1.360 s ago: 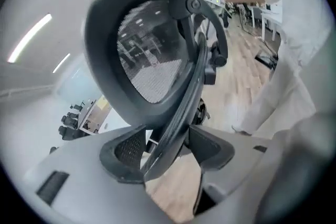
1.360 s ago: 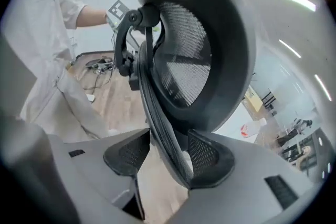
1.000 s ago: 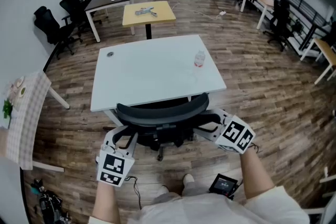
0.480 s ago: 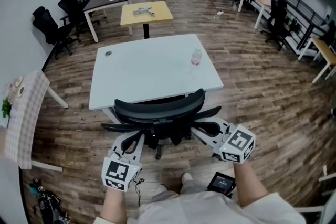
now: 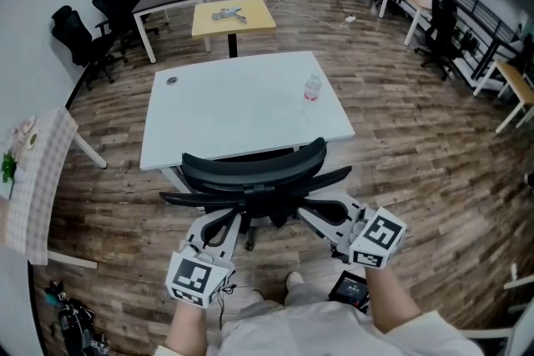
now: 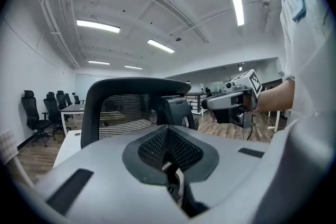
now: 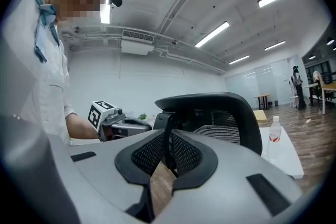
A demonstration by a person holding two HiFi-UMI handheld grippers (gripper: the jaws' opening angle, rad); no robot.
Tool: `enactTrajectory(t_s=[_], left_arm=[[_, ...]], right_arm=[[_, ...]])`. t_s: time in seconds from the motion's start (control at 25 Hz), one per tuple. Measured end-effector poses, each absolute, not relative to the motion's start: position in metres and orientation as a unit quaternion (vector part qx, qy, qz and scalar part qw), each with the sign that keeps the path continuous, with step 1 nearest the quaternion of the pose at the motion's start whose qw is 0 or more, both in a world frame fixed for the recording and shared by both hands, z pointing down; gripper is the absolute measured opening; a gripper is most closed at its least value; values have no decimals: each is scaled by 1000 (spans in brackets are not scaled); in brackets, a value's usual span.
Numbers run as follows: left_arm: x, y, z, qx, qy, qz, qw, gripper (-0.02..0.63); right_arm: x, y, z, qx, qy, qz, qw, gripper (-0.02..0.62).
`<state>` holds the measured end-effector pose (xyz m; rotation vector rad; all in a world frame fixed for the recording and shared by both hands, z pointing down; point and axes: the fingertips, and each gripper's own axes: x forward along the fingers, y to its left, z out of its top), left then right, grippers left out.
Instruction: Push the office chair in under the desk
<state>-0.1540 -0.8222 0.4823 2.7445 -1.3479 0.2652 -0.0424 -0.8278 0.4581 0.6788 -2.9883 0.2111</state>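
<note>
The left gripper (image 6: 169, 139) is closed tight on nothing, its 2 jaws meeting at the tips. The right gripper (image 7: 168, 140) has just been closing. Its jaws now meet at the tips too, with a thin wedge of wooden floor (image 7: 160, 186) showing behind them and nothing held. Just ahead of both grippers, and between them, stands the black office chair (image 5: 250, 172). Its mesh back faces them and its 2 armrests (image 5: 334, 178) spread to either side. Whether either gripper touches it I cannot tell. Beyond the chair lies the white surface (image 5: 234, 108), its near edge just past the chair's back. 1 clear bottle (image 5: 313, 89) stands on it, far ahead of the right gripper. Farther off stands a yellow-topped table (image 5: 234, 19).
</note>
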Motion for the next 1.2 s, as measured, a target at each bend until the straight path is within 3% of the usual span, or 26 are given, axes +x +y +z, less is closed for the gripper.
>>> enactTrajectory(t_s=[1.2], left_arm=[[-157,-835,481,895,-437,79,36,2]], right_arm=[[-39,-831,462,212,-973,83,36,32]])
